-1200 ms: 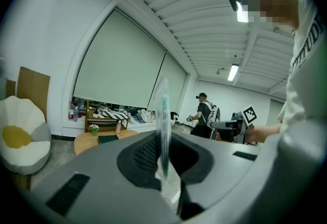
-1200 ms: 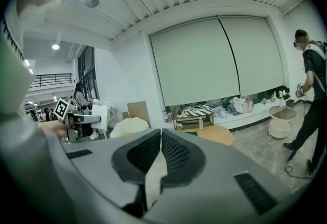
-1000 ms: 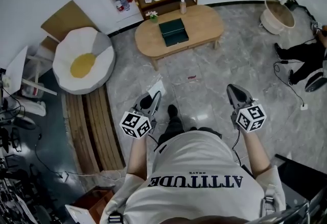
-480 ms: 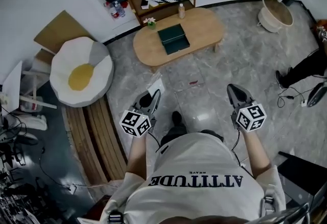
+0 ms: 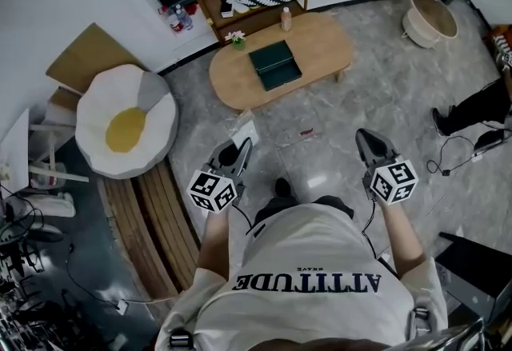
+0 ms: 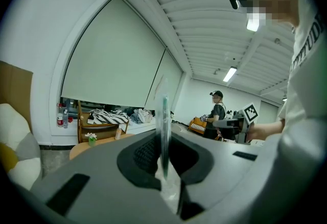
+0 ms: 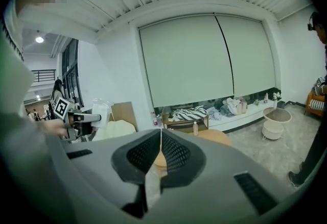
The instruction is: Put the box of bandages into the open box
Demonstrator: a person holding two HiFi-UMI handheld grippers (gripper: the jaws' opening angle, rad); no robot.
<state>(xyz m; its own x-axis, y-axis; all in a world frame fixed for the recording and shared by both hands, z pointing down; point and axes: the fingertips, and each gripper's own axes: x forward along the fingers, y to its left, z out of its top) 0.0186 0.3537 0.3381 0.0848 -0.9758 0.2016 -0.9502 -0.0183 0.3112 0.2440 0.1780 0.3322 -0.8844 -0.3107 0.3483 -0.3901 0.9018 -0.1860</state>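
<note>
A dark green open box [image 5: 274, 65] lies on the oval wooden table [image 5: 324, 36], well ahead of me across the floor. My left gripper [image 5: 240, 151] is held at waist height and is shut on a thin white box of bandages [image 5: 245, 136], which sticks out past the jaw tips. In the left gripper view the pack [image 6: 164, 123] shows edge-on between the pads. The right gripper view shows the pack [image 7: 100, 109] in the left gripper [image 7: 76, 116]. My right gripper [image 5: 364, 140] is level with the left, its pads [image 7: 173, 151] together with nothing between them.
A fried-egg cushion [image 5: 128, 121] and wooden slats [image 5: 148, 213] lie at the left. On the table stand a bottle [image 5: 286, 19] and a small flower pot [image 5: 238, 39], with a low shelf [image 5: 256, 5] behind. A round basket [image 5: 428, 17], someone's leg [image 5: 472, 105] and cables [image 5: 460, 153] are at the right.
The head view has drifted a little, so the room has shifted in the frame and the leg at the right has moved. Both grippers keep their places, and the left keeps its grip.
</note>
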